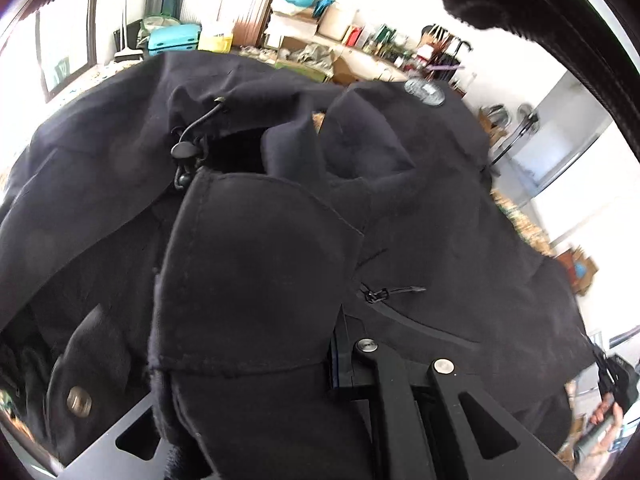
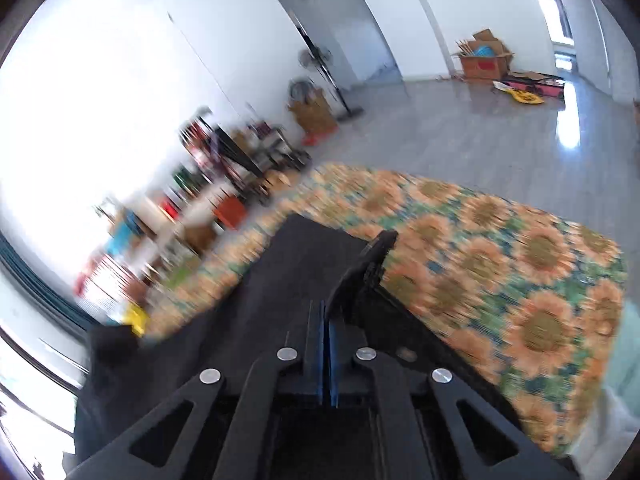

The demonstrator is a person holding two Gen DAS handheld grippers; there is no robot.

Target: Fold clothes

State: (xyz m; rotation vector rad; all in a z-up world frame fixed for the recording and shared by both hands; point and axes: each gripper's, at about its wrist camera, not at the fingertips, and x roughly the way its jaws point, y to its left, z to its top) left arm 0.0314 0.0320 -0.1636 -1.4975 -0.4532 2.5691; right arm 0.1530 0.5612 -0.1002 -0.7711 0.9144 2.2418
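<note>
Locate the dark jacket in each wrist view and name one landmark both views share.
Left wrist: the jacket fills most of the frame, draped over the fingers.
Right wrist: the jacket runs from lower left to centre, pinched in the right gripper.
Shared landmark: the sunflower cloth.

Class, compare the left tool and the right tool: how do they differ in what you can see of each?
The left tool is mostly buried under the dark jacket, its left finger hidden; the right tool shows both fingers clearly. The left view is filled by bunched jacket; the right looks over a sunflower-patterned cloth. Both pinch dark fabric.
</note>
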